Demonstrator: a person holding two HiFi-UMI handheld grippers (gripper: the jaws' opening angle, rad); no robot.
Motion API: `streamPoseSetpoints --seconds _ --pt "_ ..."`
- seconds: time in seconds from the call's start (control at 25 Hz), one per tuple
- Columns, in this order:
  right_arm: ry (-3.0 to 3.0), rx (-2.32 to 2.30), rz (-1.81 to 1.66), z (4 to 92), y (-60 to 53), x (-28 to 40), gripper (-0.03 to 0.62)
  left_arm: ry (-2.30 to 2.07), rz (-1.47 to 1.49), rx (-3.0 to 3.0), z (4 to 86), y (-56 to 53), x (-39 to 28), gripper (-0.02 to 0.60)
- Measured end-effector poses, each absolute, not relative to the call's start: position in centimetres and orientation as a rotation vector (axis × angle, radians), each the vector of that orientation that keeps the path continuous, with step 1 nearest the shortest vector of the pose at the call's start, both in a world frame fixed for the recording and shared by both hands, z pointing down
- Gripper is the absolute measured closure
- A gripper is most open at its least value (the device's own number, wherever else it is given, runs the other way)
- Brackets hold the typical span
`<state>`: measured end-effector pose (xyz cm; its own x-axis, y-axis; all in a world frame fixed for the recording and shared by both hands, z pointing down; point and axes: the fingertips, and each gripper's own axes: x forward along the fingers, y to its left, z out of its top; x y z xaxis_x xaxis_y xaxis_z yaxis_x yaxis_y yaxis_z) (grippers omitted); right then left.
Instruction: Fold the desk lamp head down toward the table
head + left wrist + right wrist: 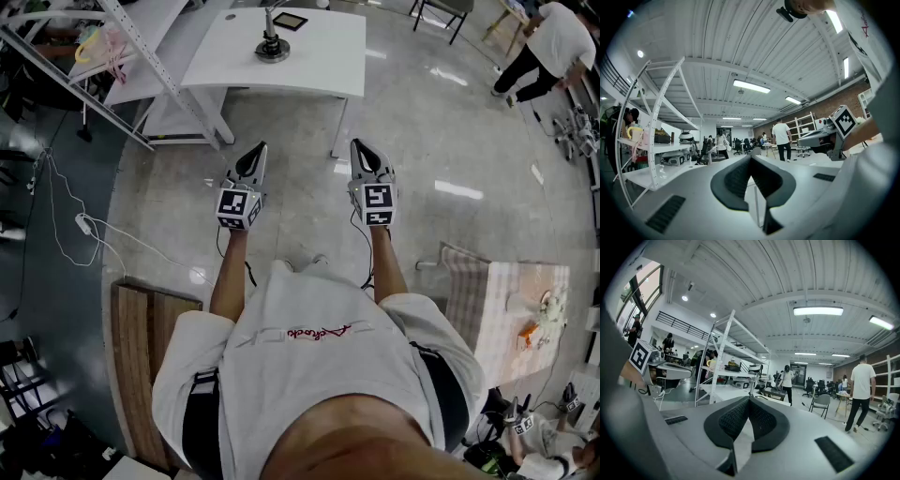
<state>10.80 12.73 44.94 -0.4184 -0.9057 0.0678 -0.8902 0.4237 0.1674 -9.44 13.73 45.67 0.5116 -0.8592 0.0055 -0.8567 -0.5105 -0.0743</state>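
Setting: an open workshop with a polished concrete floor (450,131). A white desk (319,56) stands at the far side of the head view, next to a metal shelving rack (141,56).

Task item: the desk lamp (272,45) stands on the desk, towards its far edge, on a round base. Only the base and the lower stem are in frame. The lamp head runs out of the top of the picture, so its angle cannot be read.

Left tongs (259,152): jaws together, nothing between them, held level above the floor.

Right tongs (362,148): jaws together, nothing between them, held level above the floor.

Position: both tongs sit side by side in front of the person, pointing towards the desk and well apart from both desk and lamp. Bare floor lies between them and the desk.

Progress: judged as not started. Neither tongs touches the lamp, and no part of the fold is visible as done.

Remaining, as judged:
1. Close the gap to the desk.
2. Open one pair of tongs and take hold of the lamp head or upper arm; the other pair may need to steady the base.
3. Swing the head down toward the desk top
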Motion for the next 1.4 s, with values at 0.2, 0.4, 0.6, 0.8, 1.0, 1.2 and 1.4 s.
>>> streamPoseSetpoints --seconds 0.2,0.4,0.6,0.8,1.0,1.2,1.4 --pt "-2.524 1.600 -0.142 45.3 13.0 11.6 0.576 1.522 -0.066 -2.687 46.0 14.1 -8.4 0.557" --pt "-2.531 1.589 -0.133 45.4 13.3 12.3 0.576 1.529 -0.076 -2.702 46.6 14.6 -7.1 0.557" --pt "-2.578 1.546 -0.103 45.6 13.6 13.1 0.576 1.547 -0.080 -2.695 46.8 14.8 -6.0 0.557" --pt "-2.589 1.519 -0.106 45.9 13.8 14.2 0.576 1.567 -0.074 -2.696 47.4 15.1 -4.7 0.557" --pt "-2.584 1.518 -0.106 46.3 12.9 15.4 0.576 1.564 -0.068 -2.702 47.9 14.3 -3.3 0.557" --pt "-2.570 1.520 -0.103 46.9 11.7 16.2 0.576 1.557 -0.066 -2.712 48.1 12.6 -2.7 0.557" --pt "-2.575 1.518 -0.101 47.1 9.8 16.5 0.576 1.556 -0.072 -2.711 48.4 11.0 -2.4 0.557"
